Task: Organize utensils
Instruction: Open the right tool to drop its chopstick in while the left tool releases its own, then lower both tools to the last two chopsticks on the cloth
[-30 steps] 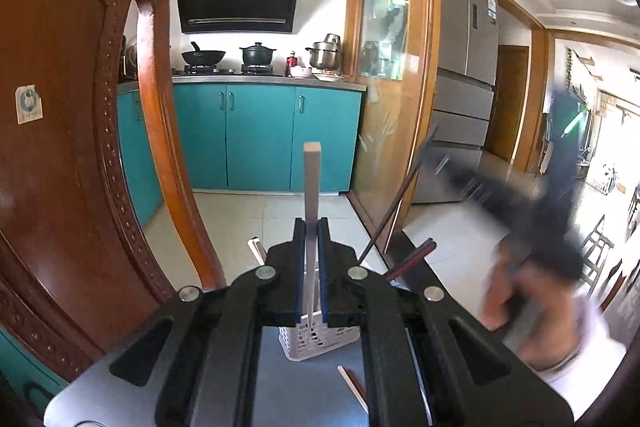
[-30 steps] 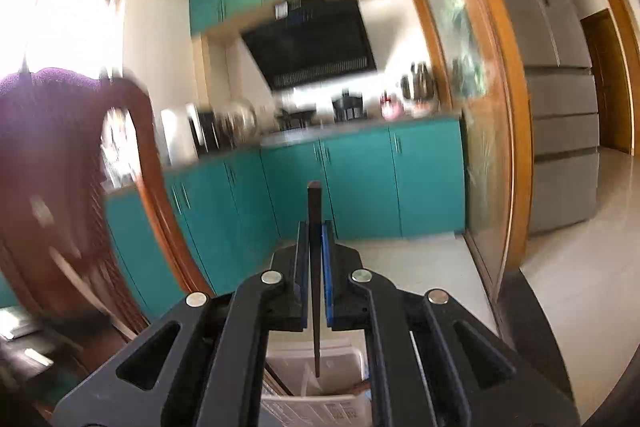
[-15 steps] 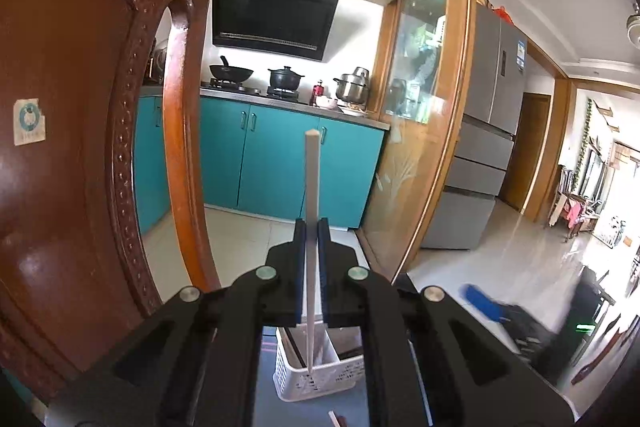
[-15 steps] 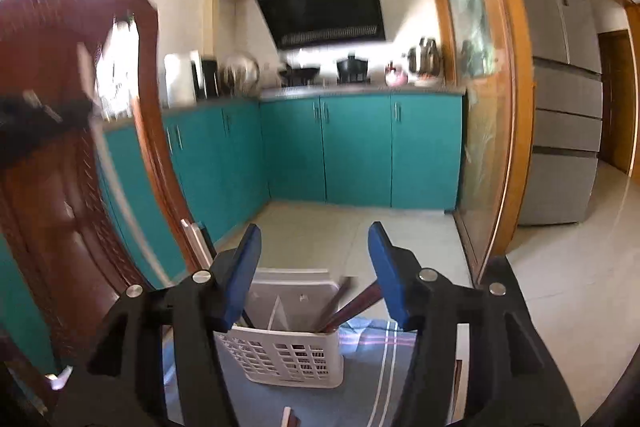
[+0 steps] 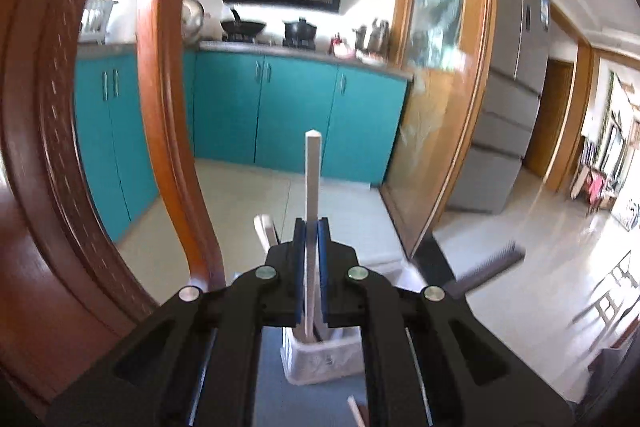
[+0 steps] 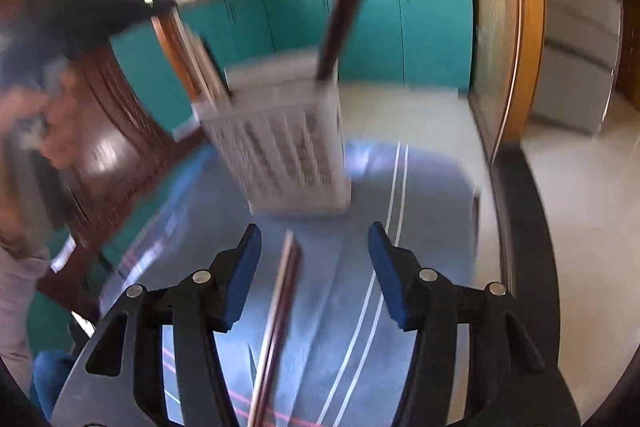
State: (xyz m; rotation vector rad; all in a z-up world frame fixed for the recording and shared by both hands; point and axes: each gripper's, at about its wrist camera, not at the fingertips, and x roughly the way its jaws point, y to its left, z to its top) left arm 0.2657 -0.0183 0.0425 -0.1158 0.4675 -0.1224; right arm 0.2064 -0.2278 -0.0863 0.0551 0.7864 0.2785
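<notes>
I have the left gripper point(image 5: 311, 227) clamped on one pale chopstick point(image 5: 311, 179), standing upright above the white basket point(image 5: 320, 359) on the blue mat point(image 6: 420, 195); that stick is ready to go in. My right gripper point(image 6: 314, 239) has just been opening and its jaws stand apart, empty, over one dark chopstick point(image 6: 280, 311) lying loose on the mat just in front of the basket. Next I judge I must lower the pale stick into the basket, then close on the dark one. In the basket I count at least two sticks; blur hides the rest.
</notes>
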